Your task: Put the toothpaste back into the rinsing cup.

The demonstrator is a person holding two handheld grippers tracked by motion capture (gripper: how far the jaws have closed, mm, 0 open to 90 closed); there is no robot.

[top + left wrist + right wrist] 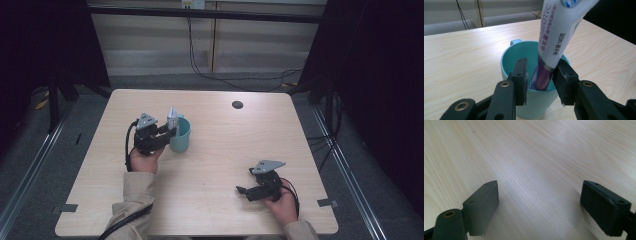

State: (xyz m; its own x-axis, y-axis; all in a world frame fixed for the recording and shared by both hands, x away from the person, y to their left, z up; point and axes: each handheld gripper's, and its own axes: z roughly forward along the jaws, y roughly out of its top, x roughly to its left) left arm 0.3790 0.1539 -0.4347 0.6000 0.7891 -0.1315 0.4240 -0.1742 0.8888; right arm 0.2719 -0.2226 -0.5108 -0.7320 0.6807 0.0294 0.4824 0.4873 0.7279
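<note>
A: High view? 
B: Left gripper at a teal mug, centre-left on the tabletop; toothpaste tube stands inside. Right gripper lower right, jaws wide, empty.

A: Left gripper view? 
B: Jaws flank the tube, marked "...OBIOTIC" and "145"; right pad touching, left apart.

A: Right gripper view? 
B: Bare wood between jaws.

**Teal, white and purple on pale wood**

The cup is a plain teal, inside and out. The tube standing in it is white with magenta lettering, a blue mark near its top and a glossy purple lower end. The worktop is pale wood with a fine straight grain and one small dark round spot. The left gripper and the right gripper are black, each topped by a grey plate. The person's sleeves are beige.
</note>
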